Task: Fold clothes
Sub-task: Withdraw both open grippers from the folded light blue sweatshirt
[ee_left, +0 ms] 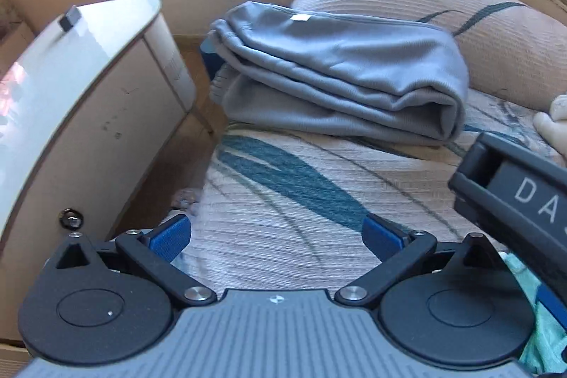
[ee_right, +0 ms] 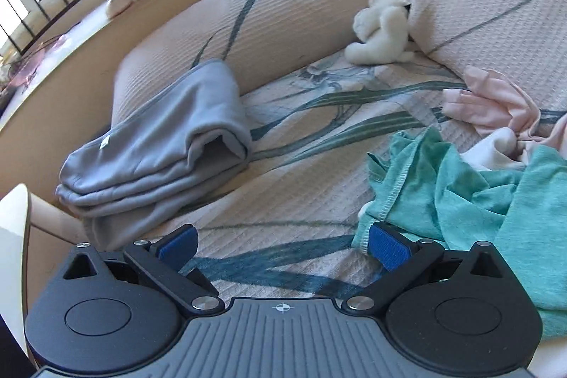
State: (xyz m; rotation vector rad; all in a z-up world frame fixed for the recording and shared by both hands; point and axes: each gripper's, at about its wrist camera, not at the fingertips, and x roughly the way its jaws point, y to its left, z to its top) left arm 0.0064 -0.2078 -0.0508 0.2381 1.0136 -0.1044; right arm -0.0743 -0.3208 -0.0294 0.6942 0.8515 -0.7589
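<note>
I have the left gripper (ee_left: 276,236) spread wide with nothing between its blue pads. My right gripper (ee_right: 283,245) is equally wide apart; its body shows at the left view's 3 o'clock.

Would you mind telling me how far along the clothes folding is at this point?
Done: the grey garment lies folded by the pillow. In hand: nothing; the left gripper and right gripper are both open and empty over the bedspread. Left: the teal garment and the pink garment lie crumpled and unfolded.
</note>
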